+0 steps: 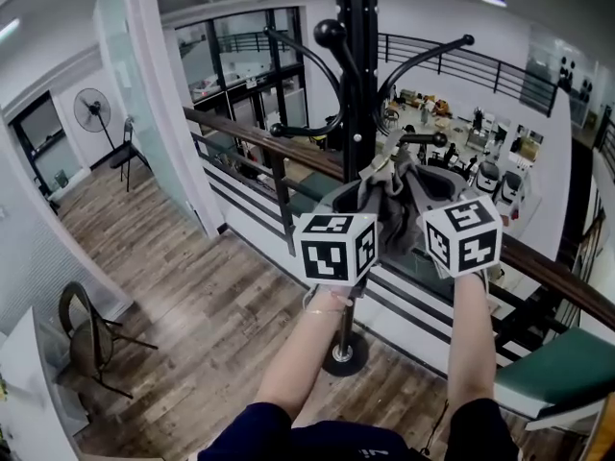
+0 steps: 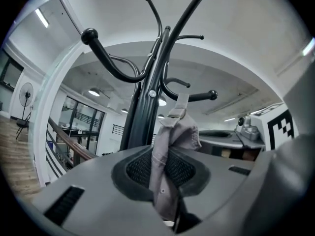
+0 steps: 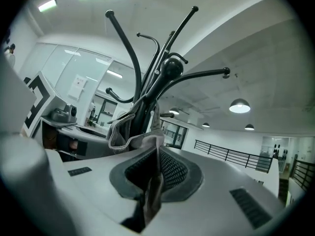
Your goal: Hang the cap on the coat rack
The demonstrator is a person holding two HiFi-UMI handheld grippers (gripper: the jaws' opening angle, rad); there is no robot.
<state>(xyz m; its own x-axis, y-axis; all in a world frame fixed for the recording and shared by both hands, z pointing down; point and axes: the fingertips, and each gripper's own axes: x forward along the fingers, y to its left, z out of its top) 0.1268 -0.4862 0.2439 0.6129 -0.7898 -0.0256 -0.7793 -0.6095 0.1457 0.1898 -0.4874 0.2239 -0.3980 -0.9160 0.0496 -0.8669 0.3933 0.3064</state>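
One cap (image 1: 392,198), one coat rack (image 1: 357,65), two tongs – left tongs (image 2: 165,171), right tongs (image 3: 155,171) – one standing fan (image 1: 91,104).

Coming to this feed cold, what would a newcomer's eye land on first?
The black coat rack fills the centre of the head view, its ball-tipped hooks curving out above both grippers. Just in front of its pole, a grey cap is held between the left gripper and the right gripper, each shut on its cloth. A wood-topped railing runs across right behind the rack.
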